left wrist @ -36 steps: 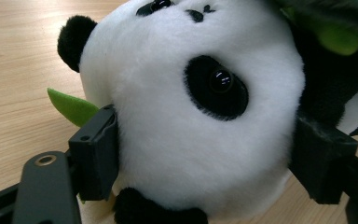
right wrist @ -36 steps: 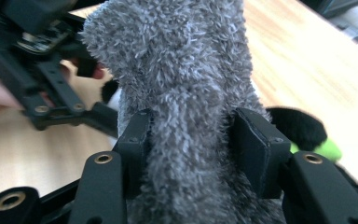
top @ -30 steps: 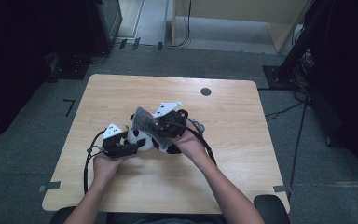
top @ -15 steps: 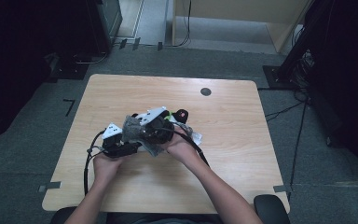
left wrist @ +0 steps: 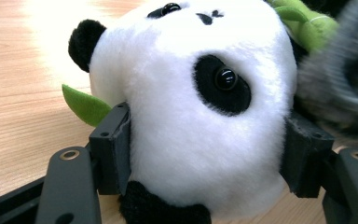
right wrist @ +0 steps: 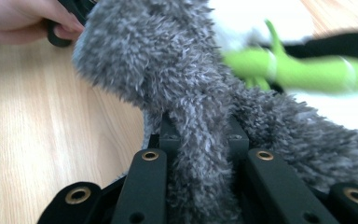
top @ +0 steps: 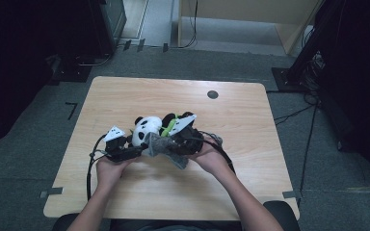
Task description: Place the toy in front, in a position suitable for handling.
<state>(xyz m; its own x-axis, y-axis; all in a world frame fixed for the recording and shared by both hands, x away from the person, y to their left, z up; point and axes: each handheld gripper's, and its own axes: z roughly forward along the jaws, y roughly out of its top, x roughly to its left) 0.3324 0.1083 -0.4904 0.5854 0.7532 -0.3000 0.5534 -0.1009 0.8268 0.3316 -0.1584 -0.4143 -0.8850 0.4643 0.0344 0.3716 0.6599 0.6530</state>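
The panda (left wrist: 191, 112) is lying mid-table (top: 125, 96), its head squeezed between the left gripper's (left wrist: 205, 154) jaws; the right gripper (right wrist: 200, 140) is clamping the grey cloth (right wrist: 168, 70) against it; wiping looks under way, not finished.

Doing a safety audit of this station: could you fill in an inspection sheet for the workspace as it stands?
Surface: wooden table, a dark round spot near its far edge.
Job's things: panda toy with green leaves; grey fluffy cloth beside it.
Clutter: nothing seen.
Grippers: left gripper clamps the panda's head from both sides; right gripper is shut on the cloth.
Cables: black cable loops from the left gripper over the near edge.
Surroundings: grey floor, dark equipment, floor cables at right.
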